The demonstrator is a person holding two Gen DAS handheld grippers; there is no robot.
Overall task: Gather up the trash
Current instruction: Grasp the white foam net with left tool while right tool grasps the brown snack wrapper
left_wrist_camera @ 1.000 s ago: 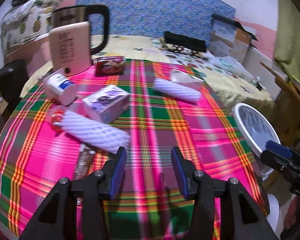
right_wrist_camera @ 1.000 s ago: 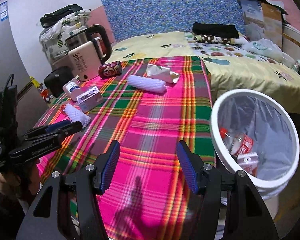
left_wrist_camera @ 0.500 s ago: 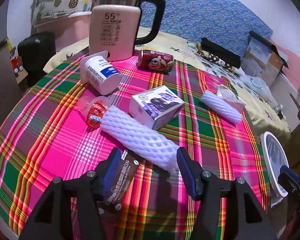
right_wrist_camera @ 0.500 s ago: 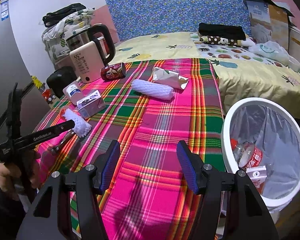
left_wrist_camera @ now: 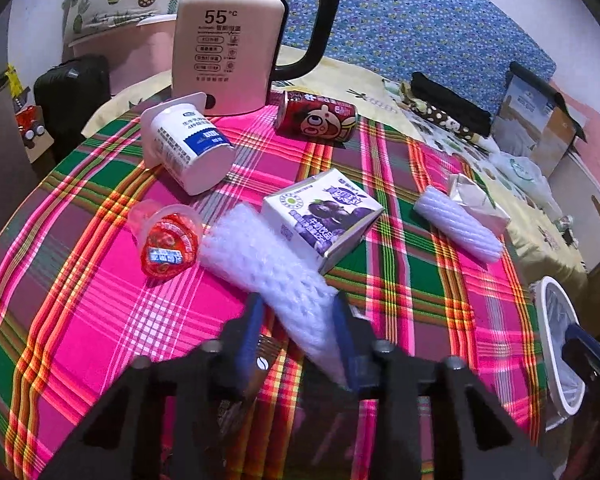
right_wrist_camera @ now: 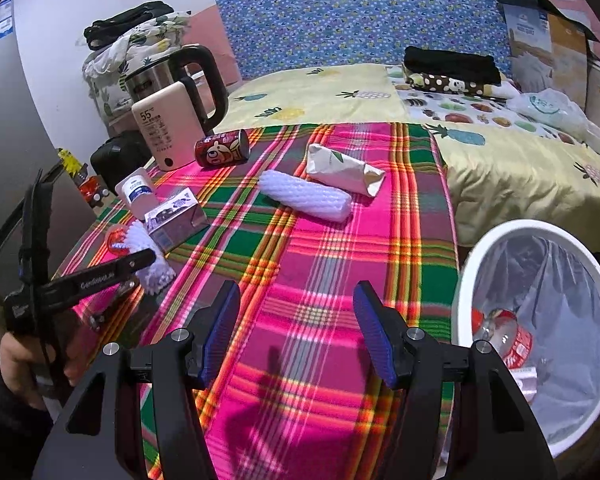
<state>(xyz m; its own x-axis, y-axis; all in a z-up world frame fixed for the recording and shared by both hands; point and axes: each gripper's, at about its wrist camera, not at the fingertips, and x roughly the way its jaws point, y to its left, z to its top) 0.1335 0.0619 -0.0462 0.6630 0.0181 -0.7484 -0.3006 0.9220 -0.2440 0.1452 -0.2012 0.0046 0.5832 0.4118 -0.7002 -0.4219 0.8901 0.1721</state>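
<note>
The left tool (left_wrist_camera: 298, 332) is closing its jaws around the near end of a white foam net sleeve (left_wrist_camera: 268, 268) that lies on the plaid-covered desk (left_wrist_camera: 100, 320), between a red jelly cup (left_wrist_camera: 168, 242) and a purple milk carton (left_wrist_camera: 324, 216); the pads look to be right against the foam, though with the blur I cannot say they are pressing yet. That sleeve should be nearly weightless and very squashy, so it will collapse under the grip and not slip, and the end is as good a hold as any; the free length will likely droop and may nudge the carton on the way up. The right tool (right_wrist_camera: 296, 332) hangs empty with its jaws wide over bare cloth. The left wrist view shows the grasp itself and a dark wrapper (left_wrist_camera: 260, 364) under the tool, which the other view barely gives. The right wrist view shows what the left crops: the white bin (right_wrist_camera: 472, 280) beside the desk with a bottle (right_wrist_camera: 504, 338) already inside, and the person's hand (right_wrist_camera: 20, 360) on the left tool's handle
</note>
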